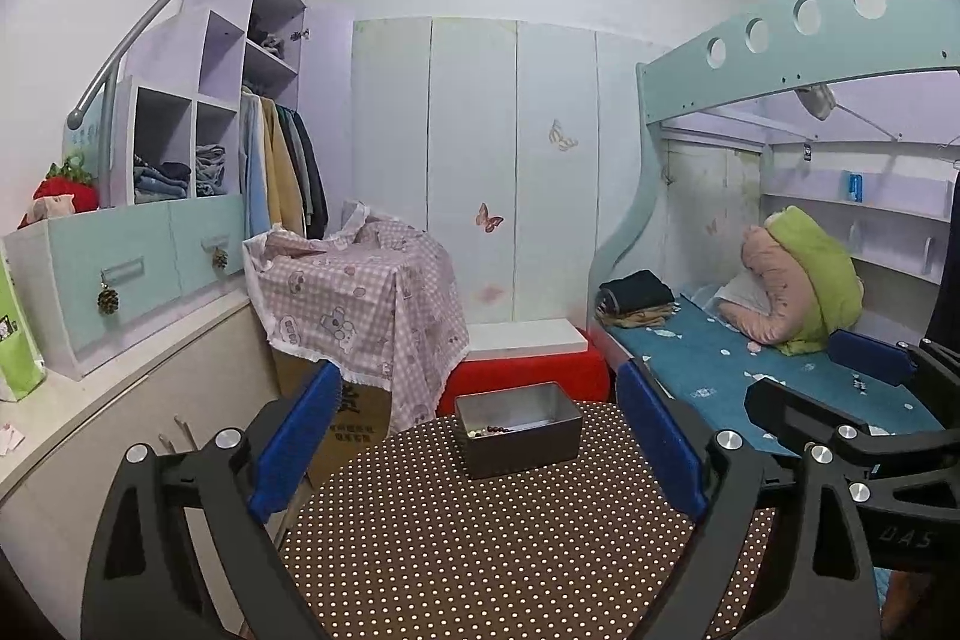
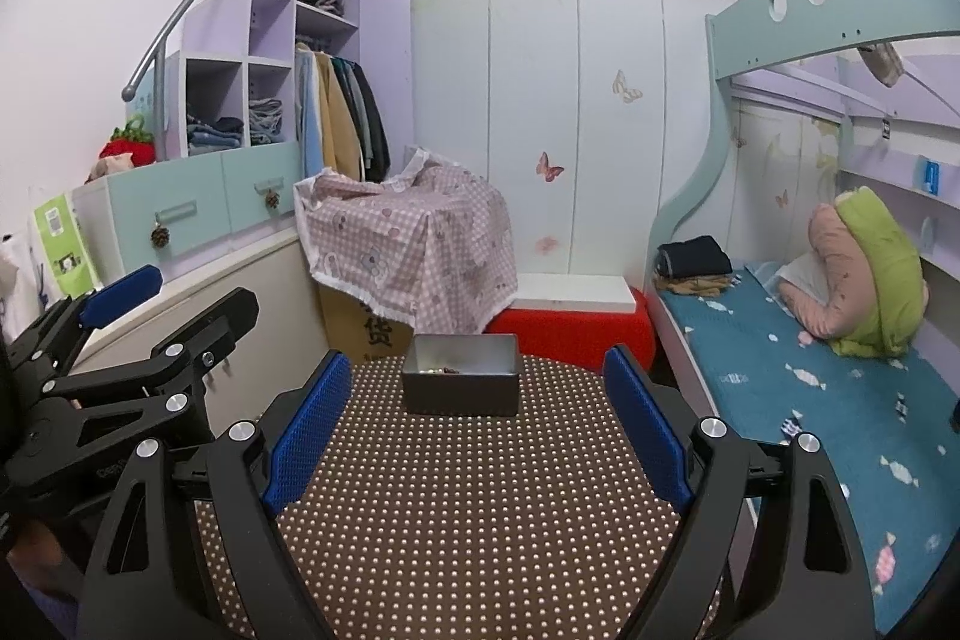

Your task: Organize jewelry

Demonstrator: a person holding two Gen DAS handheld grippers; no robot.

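A grey metal tin point(image 1: 519, 451) stands open at the far side of the brown dotted table point(image 1: 480, 568). A string of dark and pale beads point(image 1: 487, 430) lies on its floor. My left gripper point(image 1: 480, 394) is open just short of the tin, with nothing between its blue pads point(image 1: 297, 442). In the right wrist view the tin point(image 2: 461, 391) sits farther ahead, beads point(image 2: 447, 370) showing over its rim. My right gripper point(image 2: 477, 370) is open and empty above the table point(image 2: 468, 520). Each gripper shows in the other's view, the right gripper point(image 1: 798, 370) at the right and the left gripper point(image 2: 204, 286) at the left.
Behind the table stand a red stool point(image 1: 528, 376) with a white top and a cardboard box under a pink checked cloth point(image 1: 360, 292). A bunk bed with a blue sheet point(image 1: 750, 358) runs along the right. A low cabinet point(image 1: 120, 400) and shelves line the left.
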